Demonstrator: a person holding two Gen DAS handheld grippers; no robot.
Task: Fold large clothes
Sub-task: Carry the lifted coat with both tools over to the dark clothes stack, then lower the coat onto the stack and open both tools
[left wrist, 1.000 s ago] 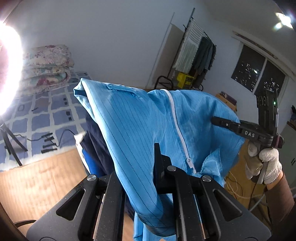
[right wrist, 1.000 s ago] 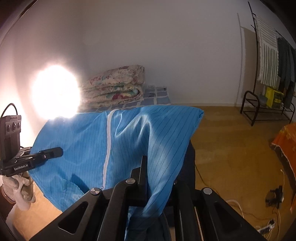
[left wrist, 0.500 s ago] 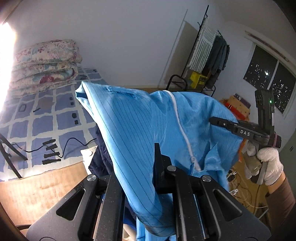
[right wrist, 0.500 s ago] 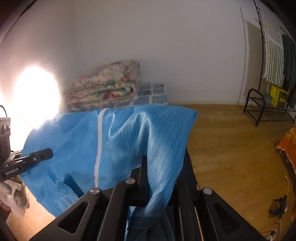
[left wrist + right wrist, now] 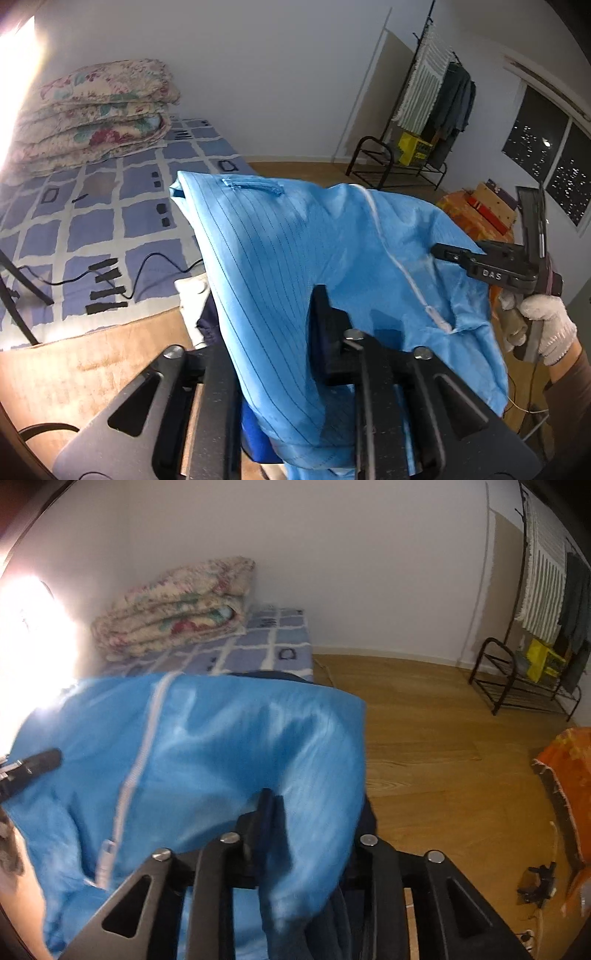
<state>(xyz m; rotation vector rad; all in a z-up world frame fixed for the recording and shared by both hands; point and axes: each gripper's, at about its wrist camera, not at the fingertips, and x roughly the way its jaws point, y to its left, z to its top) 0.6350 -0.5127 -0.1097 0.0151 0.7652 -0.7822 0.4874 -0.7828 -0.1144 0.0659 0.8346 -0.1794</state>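
A: Left wrist view first. What has the left gripper (image 5: 295,350) got?

B: The blue jacket (image 5: 295,258) drapes over and between its fingers. The jaws have just been opening, and the cloth hides whether the pads press it, so I cannot tell if it grips. Out to its right, a gloved hand (image 5: 546,328) carries the right gripper (image 5: 443,253), its tip at the jacket's far edge.

A: And beyond?

B: Ahead to the left, quilts (image 5: 96,110) stacked on a checked mat (image 5: 110,221).

A: Right wrist view?

B: The jacket lies across the right gripper, zipper (image 5: 133,771) to its left. Those jaws have also just been opening, cloth between them; the grip I cannot tell. The left gripper's tip shows at far left.
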